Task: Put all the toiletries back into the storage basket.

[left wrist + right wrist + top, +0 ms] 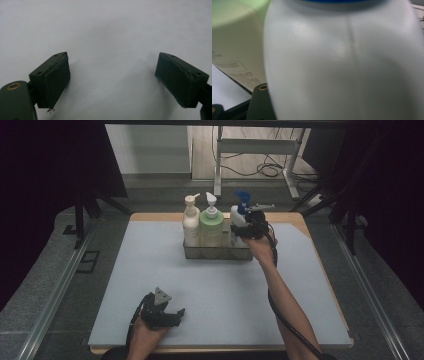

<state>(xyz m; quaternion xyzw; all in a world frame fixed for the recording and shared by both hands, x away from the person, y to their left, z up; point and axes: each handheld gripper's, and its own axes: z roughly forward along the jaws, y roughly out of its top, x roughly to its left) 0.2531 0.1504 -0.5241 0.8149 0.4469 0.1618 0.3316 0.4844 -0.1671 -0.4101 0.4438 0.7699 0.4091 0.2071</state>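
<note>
A white bottle with a blue spray top (pixel 236 219) stands at the right end of a clear tray (pixel 217 254). A green pump bottle (pixel 211 226) and a cream pump bottle (pixel 190 224) stand beside it in the same tray. My right gripper (pixel 246 227) reaches in from the right and is shut on the white bottle. In the right gripper view the white bottle (pixel 342 65) is pressed up close and hides the pads; one finger (pixel 259 105) peeks out at the lower left. My left gripper (pixel 176 316) rests near the front edge, its jaws wide open (pixel 112 65) with nothing between them.
A pale grey-blue mat (pixel 200 290) covers the wooden table. The tray sits at the back centre of the mat. Dark curtains flank the table, and a metal frame with cables (pixel 260 165) stands on the floor behind it.
</note>
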